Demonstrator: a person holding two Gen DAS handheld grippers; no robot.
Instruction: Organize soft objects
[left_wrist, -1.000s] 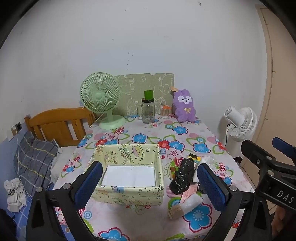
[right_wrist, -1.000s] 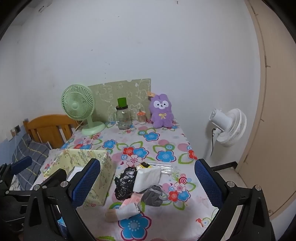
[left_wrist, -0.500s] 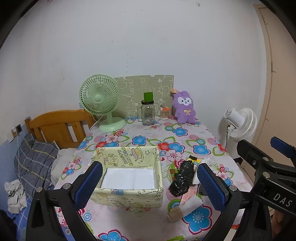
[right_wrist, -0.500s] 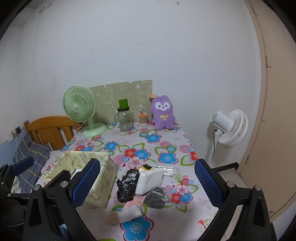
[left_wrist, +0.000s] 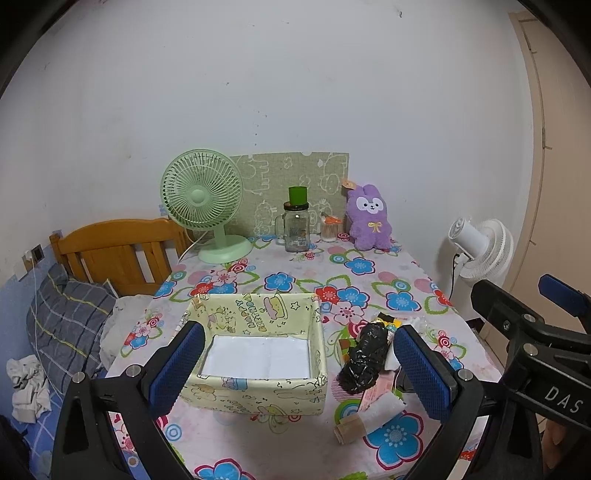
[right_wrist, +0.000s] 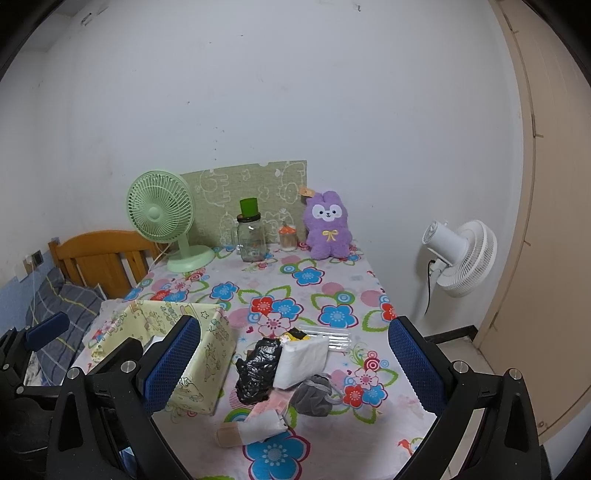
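Both tools hang above the near edge of the surface, and neither has anything in it: the left tool is spread wide and released, the right tool likewise gaping and empty. In the left wrist view the fabric box sits dead ahead at twelve o'clock, open side up with only a white liner showing, probably set there to receive the soft things. The pile lies just beside it at three o'clock: a crumpled black bag, a white tissue pack leaning on it, a grey pouch and a white roll nearest the edge. From the right wrist view that heap is centred between the fingers, so this tool looks lined up for the first pick. Far back, at twelve o'clock, a purple plush bunny leans against the wall. Legible writing: "DAS" on the right tool's body; the box print is too warped to read.
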